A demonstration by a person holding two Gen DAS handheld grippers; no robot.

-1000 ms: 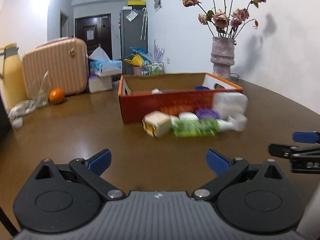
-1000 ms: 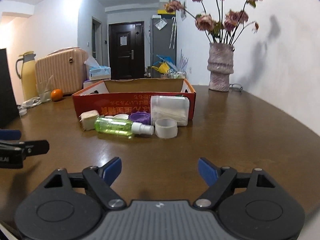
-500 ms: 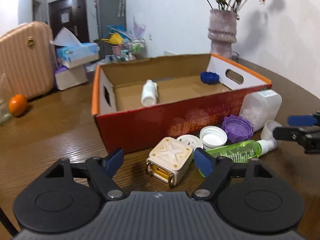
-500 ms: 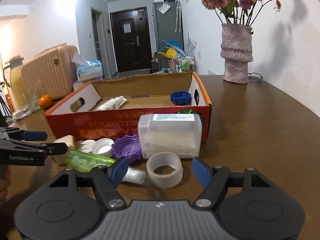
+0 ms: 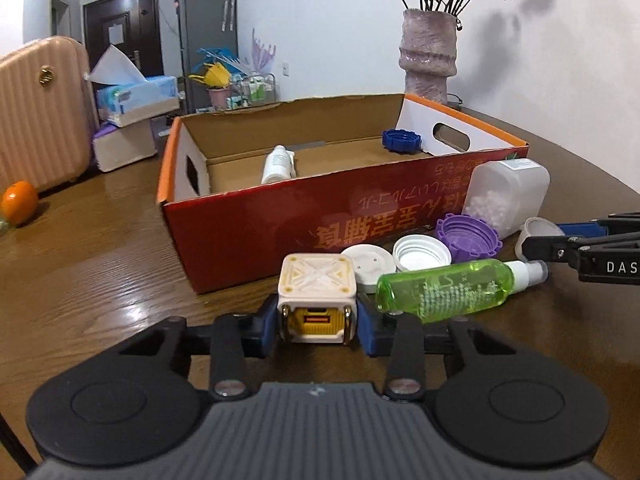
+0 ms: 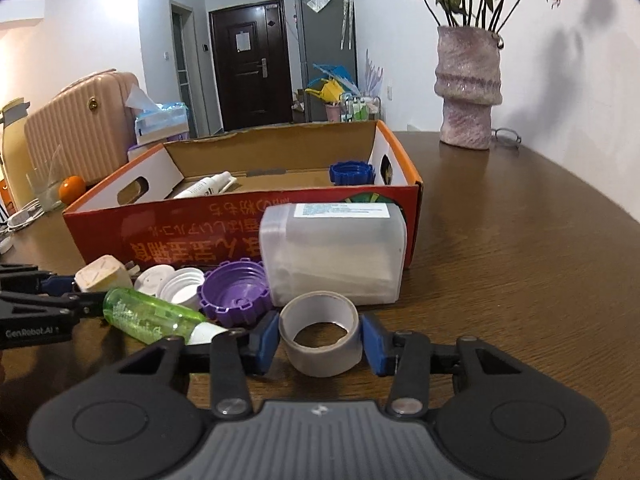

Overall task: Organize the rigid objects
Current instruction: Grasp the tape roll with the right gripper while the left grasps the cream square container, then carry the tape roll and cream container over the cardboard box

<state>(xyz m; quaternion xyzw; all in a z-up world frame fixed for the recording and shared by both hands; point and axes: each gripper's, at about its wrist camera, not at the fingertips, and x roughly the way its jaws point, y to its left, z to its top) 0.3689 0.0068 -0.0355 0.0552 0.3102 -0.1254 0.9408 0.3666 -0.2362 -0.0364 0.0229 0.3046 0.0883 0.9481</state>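
Observation:
My left gripper (image 5: pixel 317 330) is shut on a cream and yellow cube (image 5: pixel 317 298) that sits on the table in front of the red cardboard box (image 5: pixel 280 228). My right gripper (image 6: pixel 320 340) is shut on a grey tape roll (image 6: pixel 320 334) on the table. Beside them lie a green spray bottle (image 5: pixel 448 286), a purple lid (image 5: pixel 468 236), two white lids (image 5: pixel 420 252) and a frosted plastic container (image 6: pixel 332 252). Inside the box lie a white bottle (image 5: pixel 276 164) and a blue lid (image 5: pixel 401 141).
A vase of dried roses (image 6: pixel 468 88) stands at the table's back right. An orange (image 5: pixel 18 202) lies at the far left of the table. A pink suitcase (image 5: pixel 36 108) and tissue boxes (image 5: pixel 132 96) stand beyond the table.
Both grippers moved forward to the objects in front of the box and shut: the left on the cube, the right on the tape roll.

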